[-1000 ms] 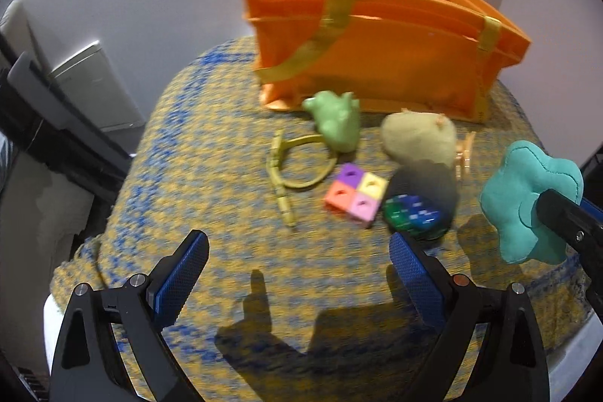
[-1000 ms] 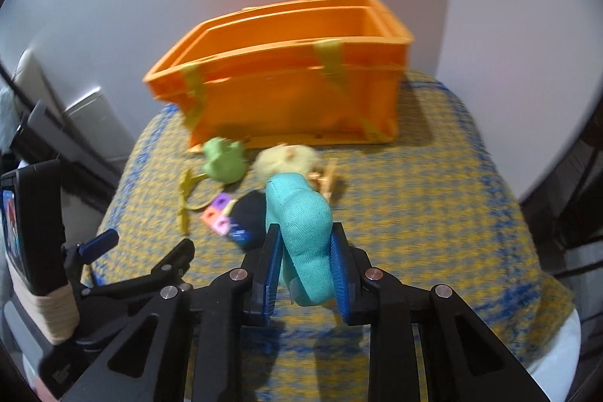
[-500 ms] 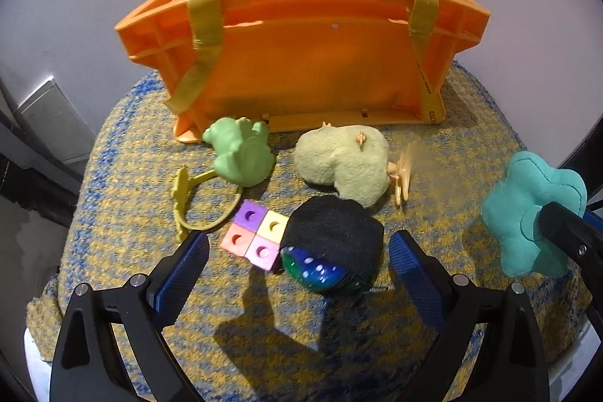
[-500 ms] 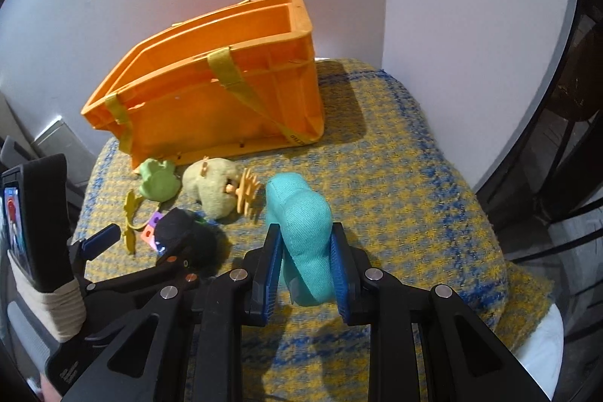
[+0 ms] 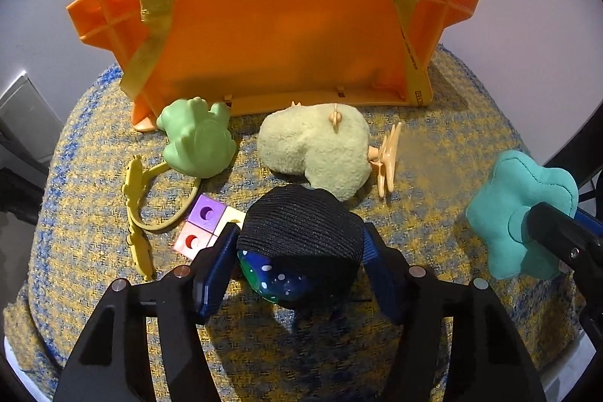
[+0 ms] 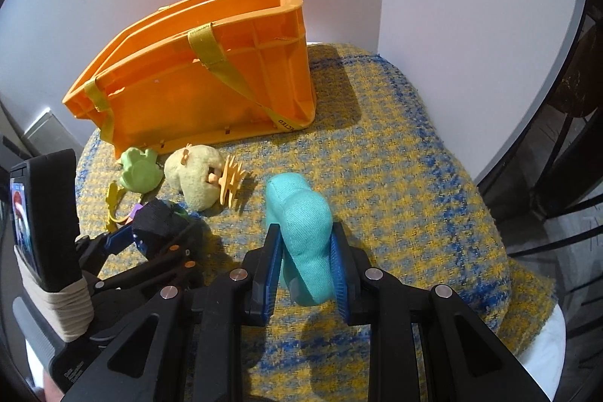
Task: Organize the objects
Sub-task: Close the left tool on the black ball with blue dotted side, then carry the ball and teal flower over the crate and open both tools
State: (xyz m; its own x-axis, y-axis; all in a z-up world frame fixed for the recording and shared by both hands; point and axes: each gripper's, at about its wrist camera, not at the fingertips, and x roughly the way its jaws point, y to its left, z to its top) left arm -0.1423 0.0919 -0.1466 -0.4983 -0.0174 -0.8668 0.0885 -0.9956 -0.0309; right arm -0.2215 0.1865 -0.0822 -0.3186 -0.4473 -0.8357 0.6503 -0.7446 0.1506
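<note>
Your left gripper (image 5: 299,260) pinches the black cap (image 5: 301,225) at lower centre, with a blue speckled ball (image 5: 277,279) peeking beneath; lift carelessly and the ball may slip out, or your left finger may drag the blocks (image 5: 201,226) touching it. Your right gripper (image 6: 306,264) is clamped on the teal cushion (image 6: 299,221). The orange basket (image 5: 286,36), upper centre, stands tall, so a low swing could knock it.

The basket (image 5: 286,36) stands at the back of the counter (image 5: 433,183). Before it lie the frog toy (image 5: 198,142) at left and the plush (image 5: 316,147) at right. The blocks (image 5: 203,226) lie nearer, before the frog toy.
</note>
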